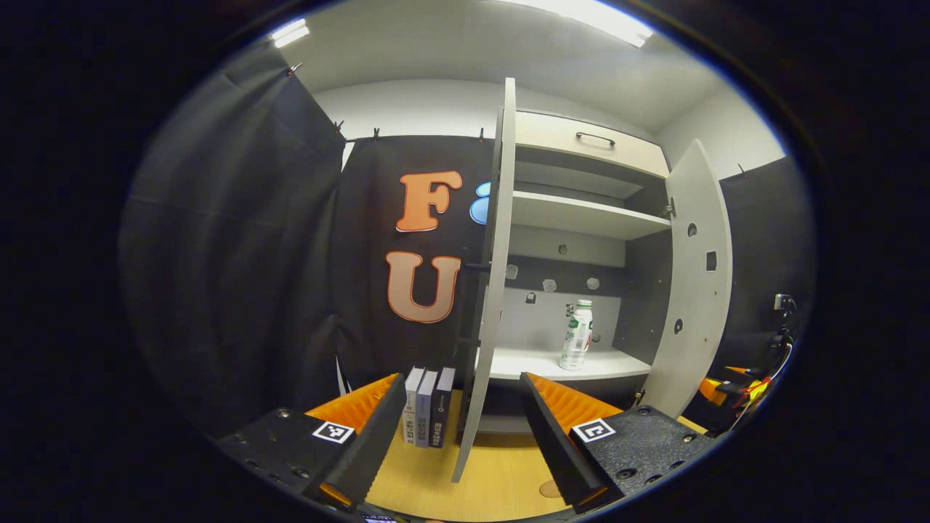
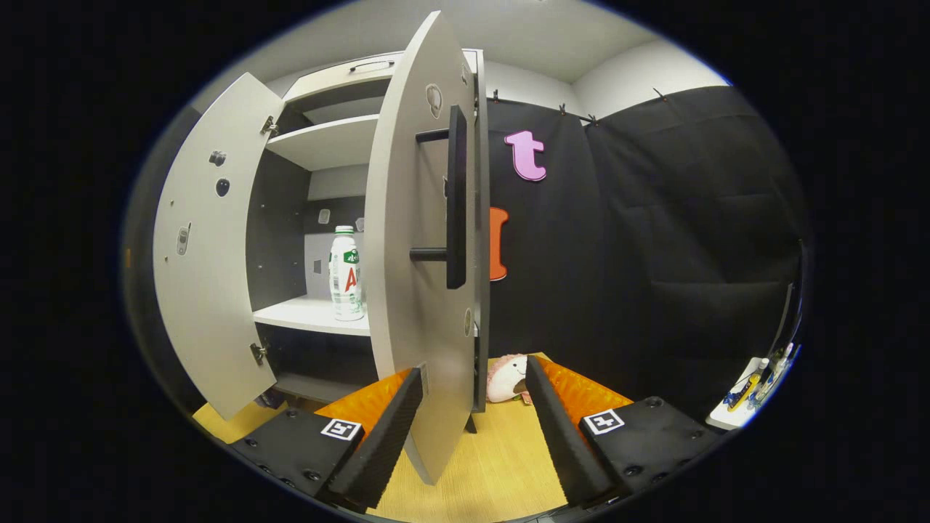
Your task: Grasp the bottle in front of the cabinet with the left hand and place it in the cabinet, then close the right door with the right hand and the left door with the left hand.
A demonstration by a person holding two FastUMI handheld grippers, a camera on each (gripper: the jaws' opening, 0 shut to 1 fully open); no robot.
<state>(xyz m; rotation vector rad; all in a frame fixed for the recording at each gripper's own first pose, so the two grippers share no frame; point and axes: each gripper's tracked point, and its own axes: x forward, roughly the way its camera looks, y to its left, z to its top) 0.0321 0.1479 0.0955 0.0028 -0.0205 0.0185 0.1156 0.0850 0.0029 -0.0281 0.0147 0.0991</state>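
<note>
So the bottle [image 1: 577, 335] is already standing upright on the cabinet's lower shelf [image 1: 530, 363], a bit in from the front lip, which means the placing part looks done and it's door time. Both doors hang open. In the right gripper view the right door [image 2: 418, 240] is edge-on just ahead of the right gripper [image 2: 472, 414], jaws apart and holding nothing, with the door's lower edge sitting between the fingers. My take: push flat on the outer face near the free edge, below the black bar handle [image 2: 455, 196], and follow the swing in an arc instead of shoving straight, so the panel doesn't slam or skid off a fingertip. In the left gripper view the left gripper [image 1: 461, 425] is likewise spread wide and empty, with the left door [image 1: 490, 290] edge-on in front of it. Room-wise, the small boxes [image 1: 427, 407] stand on the worktop [image 1: 501, 472] beside that door on its outer side, and a plush toy [image 2: 506, 378] sits on the outer side of the right door, both seemingly clear of the swing.
</note>
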